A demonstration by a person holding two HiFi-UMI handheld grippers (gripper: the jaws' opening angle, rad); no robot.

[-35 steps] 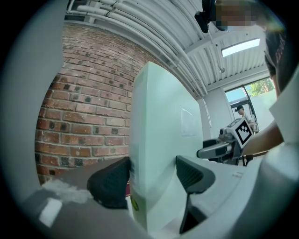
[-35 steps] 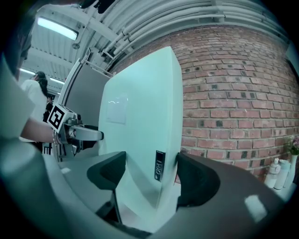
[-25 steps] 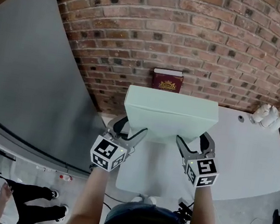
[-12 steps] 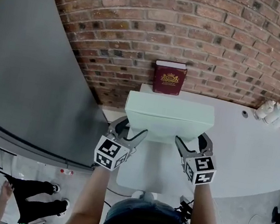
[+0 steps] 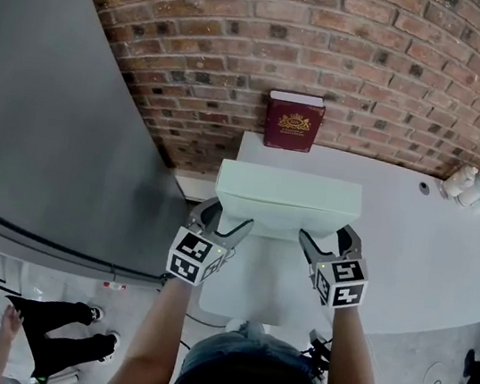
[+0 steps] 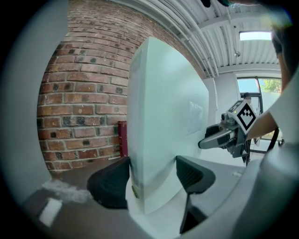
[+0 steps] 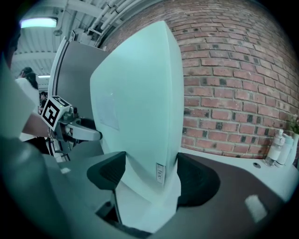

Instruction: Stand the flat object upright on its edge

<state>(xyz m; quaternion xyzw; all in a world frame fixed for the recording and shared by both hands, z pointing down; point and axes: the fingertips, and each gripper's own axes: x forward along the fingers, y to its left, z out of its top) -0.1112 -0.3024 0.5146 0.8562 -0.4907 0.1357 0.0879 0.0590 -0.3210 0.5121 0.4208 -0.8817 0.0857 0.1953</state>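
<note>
I have the pale green box (image 5: 288, 199) held upright on its long edge between both tools, above the near part of the white table (image 5: 419, 260). The left gripper (image 5: 231, 223) is clamped on the box's left end, one pad on each broad face, and the left gripper view shows both pads pressed against it. The right gripper (image 5: 321, 238) is clamped on the right end in the same way. I cannot tell whether the bottom edge touches the tabletop. Behind the box, well apart from it, a dark red book (image 5: 293, 123) stands against the brick wall (image 5: 335, 48). Some white bottles (image 5: 471, 185) sit at the table's far right corner.
</note>
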